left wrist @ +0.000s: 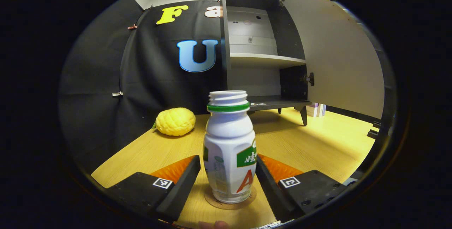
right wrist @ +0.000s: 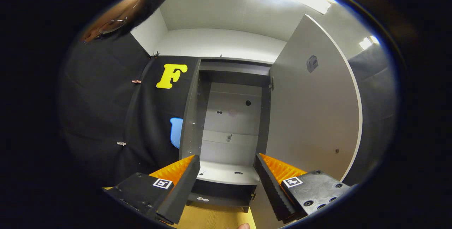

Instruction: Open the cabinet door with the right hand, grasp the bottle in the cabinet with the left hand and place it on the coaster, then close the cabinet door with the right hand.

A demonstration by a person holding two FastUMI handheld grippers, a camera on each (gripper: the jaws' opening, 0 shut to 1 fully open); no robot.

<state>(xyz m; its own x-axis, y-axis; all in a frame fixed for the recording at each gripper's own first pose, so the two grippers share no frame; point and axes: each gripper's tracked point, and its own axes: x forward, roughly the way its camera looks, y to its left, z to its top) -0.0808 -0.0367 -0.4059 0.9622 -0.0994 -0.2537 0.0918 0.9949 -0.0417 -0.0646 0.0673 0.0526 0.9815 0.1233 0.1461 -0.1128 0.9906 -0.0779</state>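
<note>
wooden tabletop (left wrist: 310, 140) held the cabinet (left wrist: 261, 45) at 12 o'clock, door (right wrist: 310, 123) open. bottle (left wrist: 229, 147) stood on the coaster (left wrist: 229, 202) between the left gripper (left wrist: 227, 172)'s wide jaws; back out straight. right gripper (right wrist: 227, 176), jaws wide, should push the door.

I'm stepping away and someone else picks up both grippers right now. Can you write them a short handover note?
Left gripper: open, fingers on either side of the bottle with a visible gap on each side, not pressing.
Right gripper: open, empty, pointed at the open cabinet.
Bottle: upright on the coaster on the wooden table, uncapped.
Cabinet door: swung wide open to the right.
Done: door opened, bottle set on the coaster.
Left: back the left gripper away from the bottle, then push the door closed with the right gripper.
</note>
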